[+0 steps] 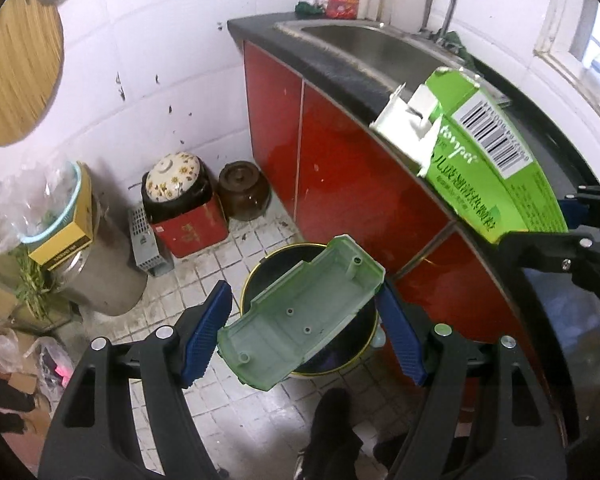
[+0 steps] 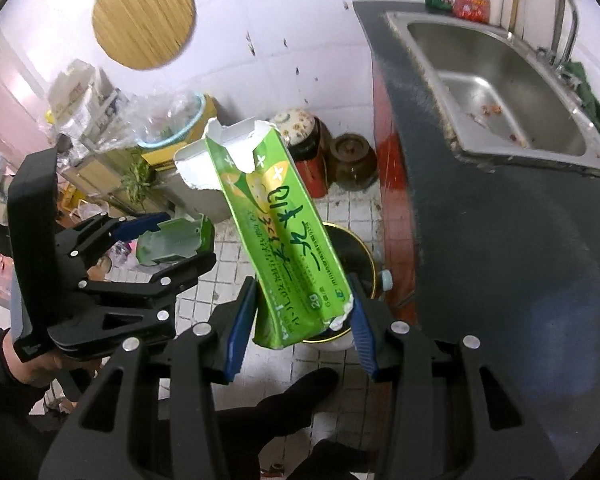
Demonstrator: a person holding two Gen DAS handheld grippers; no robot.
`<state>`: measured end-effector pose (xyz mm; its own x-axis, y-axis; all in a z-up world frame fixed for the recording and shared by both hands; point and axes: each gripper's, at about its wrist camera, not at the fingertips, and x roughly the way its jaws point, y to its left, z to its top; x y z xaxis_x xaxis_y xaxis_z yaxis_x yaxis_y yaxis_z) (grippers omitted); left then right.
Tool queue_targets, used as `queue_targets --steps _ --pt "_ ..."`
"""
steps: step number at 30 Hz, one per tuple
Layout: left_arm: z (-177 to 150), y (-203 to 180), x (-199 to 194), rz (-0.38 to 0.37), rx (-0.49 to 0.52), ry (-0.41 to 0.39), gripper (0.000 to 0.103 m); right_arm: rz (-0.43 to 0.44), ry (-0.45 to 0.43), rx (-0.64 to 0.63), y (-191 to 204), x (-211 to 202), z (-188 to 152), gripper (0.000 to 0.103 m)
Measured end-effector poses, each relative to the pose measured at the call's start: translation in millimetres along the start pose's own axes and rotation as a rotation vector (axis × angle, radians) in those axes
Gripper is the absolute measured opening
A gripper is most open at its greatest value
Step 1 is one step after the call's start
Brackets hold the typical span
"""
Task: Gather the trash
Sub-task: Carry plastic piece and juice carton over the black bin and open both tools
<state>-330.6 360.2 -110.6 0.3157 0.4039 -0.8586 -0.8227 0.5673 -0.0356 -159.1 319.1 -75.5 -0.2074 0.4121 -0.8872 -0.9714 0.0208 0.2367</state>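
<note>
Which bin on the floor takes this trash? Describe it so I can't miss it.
Start at the red cabinets under the sink. On the tiled floor at their foot stands the round black bin. Unlike the lidded brown jar in the corner, it is open-topped with a yellow rim.

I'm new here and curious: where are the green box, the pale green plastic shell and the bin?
green box [image 2: 284,232], right wrist view, printed front.
plastic shell [image 1: 300,312], left wrist view, hollow inside.
bin [image 1: 342,354], left wrist view, dark inner wall.

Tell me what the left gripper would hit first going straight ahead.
Probably the open, gold-rimmed black trash bin on the tiled floor: the left gripper, clamping a pale green plastic shell, points down into it. Depth is unclear.
</note>
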Motion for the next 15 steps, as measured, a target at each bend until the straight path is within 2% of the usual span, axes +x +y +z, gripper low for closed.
queue_targets --steps 5,9,10,11,12,15 --pt "2 12 31 -0.024 -0.019 0.030 0.072 -0.022 0.054 0.037 -4 37 10 0.045" --pt "5 16 43 -0.048 -0.027 0.044 0.072 -0.036 0.071 0.054 -8 47 17 0.049" --pt "6 17 47 -0.051 -0.031 0.050 0.076 -0.038 0.074 0.058 -9 49 18 0.053" --pt "6 19 51 -0.051 -0.035 0.058 0.082 -0.039 0.087 0.063 -11 55 21 0.067" --pt "5 20 54 -0.043 -0.035 0.058 0.090 -0.046 0.100 0.068 -13 60 22 0.072" --pt "4 23 65 -0.037 -0.024 0.076 0.091 -0.054 0.110 0.081 -16 64 23 0.074"
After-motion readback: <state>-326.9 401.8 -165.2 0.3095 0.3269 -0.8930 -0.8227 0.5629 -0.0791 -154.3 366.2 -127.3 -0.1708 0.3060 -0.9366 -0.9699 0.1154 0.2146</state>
